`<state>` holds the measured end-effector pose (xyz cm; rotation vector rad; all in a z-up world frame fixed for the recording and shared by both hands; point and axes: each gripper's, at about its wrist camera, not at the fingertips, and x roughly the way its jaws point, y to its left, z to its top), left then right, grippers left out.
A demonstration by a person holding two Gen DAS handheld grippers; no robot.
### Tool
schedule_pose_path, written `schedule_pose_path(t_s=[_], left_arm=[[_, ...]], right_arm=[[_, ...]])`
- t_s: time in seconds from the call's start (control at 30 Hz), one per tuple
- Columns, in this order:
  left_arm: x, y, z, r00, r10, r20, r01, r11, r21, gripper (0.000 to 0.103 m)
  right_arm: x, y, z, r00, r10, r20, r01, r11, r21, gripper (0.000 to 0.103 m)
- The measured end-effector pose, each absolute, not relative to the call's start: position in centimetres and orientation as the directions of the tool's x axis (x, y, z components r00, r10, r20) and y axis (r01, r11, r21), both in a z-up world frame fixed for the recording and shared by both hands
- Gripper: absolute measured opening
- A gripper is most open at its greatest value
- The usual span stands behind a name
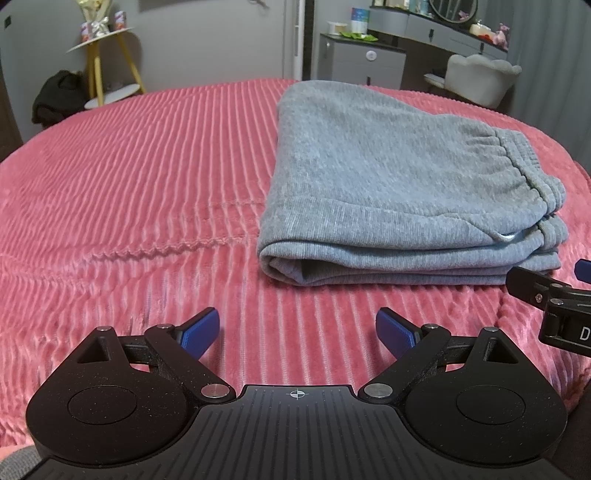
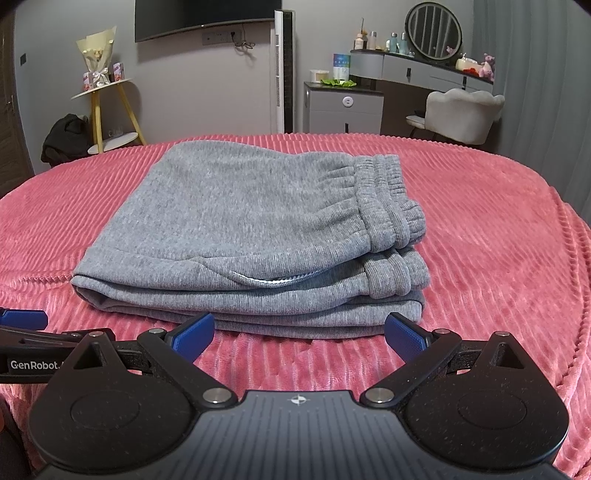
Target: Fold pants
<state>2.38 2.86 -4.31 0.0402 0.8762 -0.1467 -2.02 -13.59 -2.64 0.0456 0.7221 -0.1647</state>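
Note:
Grey sweatpants (image 1: 388, 184) lie folded into a thick stack on the pink ribbed blanket (image 1: 129, 184), elastic waistband to the right. In the right wrist view the pants (image 2: 240, 229) sit straight ahead, their near edge just beyond my fingertips. My left gripper (image 1: 297, 332) is open over bare blanket, to the near left of the stack, holding nothing. My right gripper (image 2: 299, 338) is open too, empty, just short of the stack's front fold. The right gripper's body (image 1: 554, 306) shows at the left view's right edge; the left gripper's finger (image 2: 22, 319) shows at the right view's left edge.
The pink blanket (image 2: 498, 240) covers a bed. Beyond its far edge stand a yellow-legged side table (image 2: 107, 107) with a bouquet, a white tower fan (image 2: 284, 70), a grey cabinet (image 2: 343, 110), a vanity with a round mirror (image 2: 434, 31) and a pale chair (image 2: 461, 114).

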Motion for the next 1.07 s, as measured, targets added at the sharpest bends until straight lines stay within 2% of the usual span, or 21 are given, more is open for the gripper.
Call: schedule_pose_path(t_s=[1.07], left_arm=[[1.97, 2.86, -4.13, 0.641, -0.117, -0.759, 0.137, 0.99, -0.037, 0.095]], right_arm=[[-1.97, -13.57, -2.69, 0.739, -0.134, -0.66, 0.163, 0.986, -0.017, 0.099]])
